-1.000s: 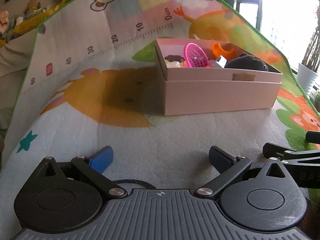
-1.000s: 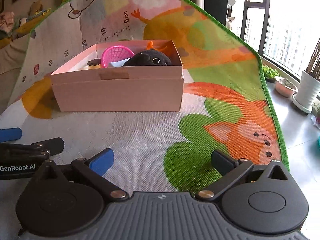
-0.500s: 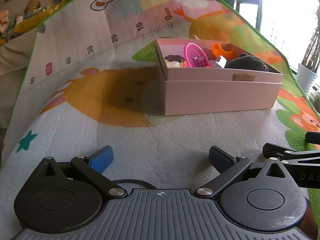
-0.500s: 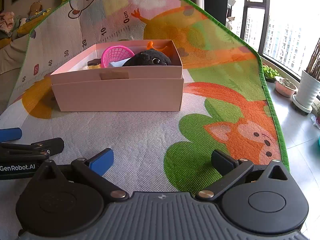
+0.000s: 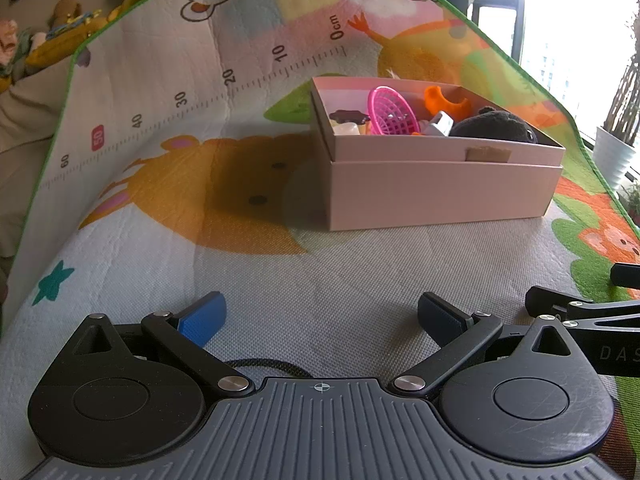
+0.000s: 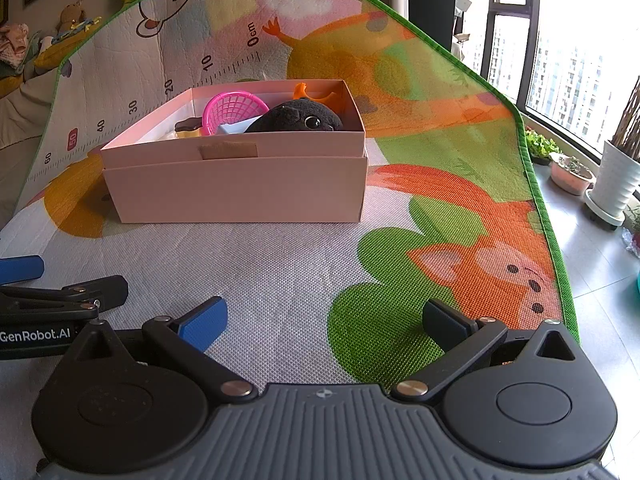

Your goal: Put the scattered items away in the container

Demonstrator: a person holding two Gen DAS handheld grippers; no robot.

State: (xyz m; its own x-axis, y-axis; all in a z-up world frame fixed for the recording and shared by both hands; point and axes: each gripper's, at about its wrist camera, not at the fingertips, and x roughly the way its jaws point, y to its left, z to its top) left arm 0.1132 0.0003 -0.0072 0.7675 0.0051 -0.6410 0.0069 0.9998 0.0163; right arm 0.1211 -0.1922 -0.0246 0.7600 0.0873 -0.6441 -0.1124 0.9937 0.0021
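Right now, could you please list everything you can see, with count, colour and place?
box: one, pink, on the mat, open
basket: one, pink, in the box
plush toy: one, black, in the box
orange toy: one, at the box's far side
play mat: one, many colours, under everything
plant pot: one, white, by the window
left gripper: open, empty
right gripper: open, empty
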